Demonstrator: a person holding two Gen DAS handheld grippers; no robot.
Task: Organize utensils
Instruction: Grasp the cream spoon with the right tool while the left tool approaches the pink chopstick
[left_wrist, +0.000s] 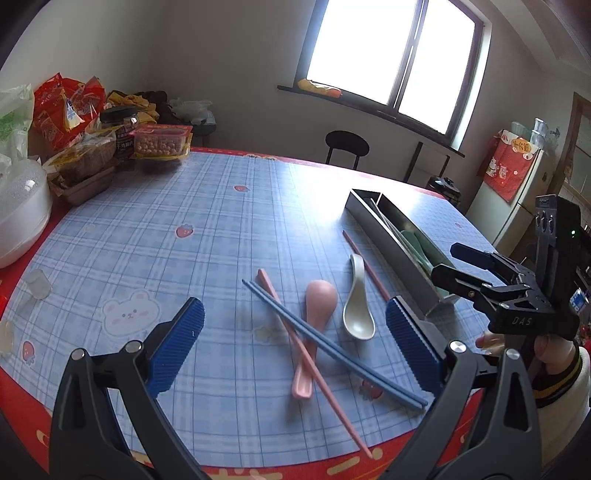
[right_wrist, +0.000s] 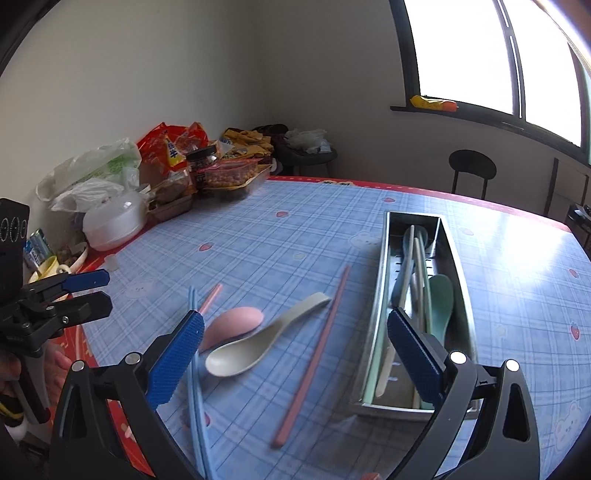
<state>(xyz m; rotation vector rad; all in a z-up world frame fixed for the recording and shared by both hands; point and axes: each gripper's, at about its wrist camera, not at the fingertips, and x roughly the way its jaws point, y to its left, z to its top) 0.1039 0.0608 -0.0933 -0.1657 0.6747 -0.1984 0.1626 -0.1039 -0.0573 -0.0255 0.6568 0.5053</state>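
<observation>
On the blue checked tablecloth lie a pink spoon, a cream spoon, a pair of blue chopsticks and two separate pink chopsticks. A long metal tray at the right holds a green spoon and pale chopsticks. My left gripper hovers open above the crossed utensils, nothing between its pads. My right gripper is open too, one finger over the tray, the cream spoon below the gap. Each gripper appears in the other's view.
Snack bags, a jar, a box of round snacks and a white lidded container crowd the far left corner. A small clear cup stands near the left edge. A black chair and a fridge stand beyond the table.
</observation>
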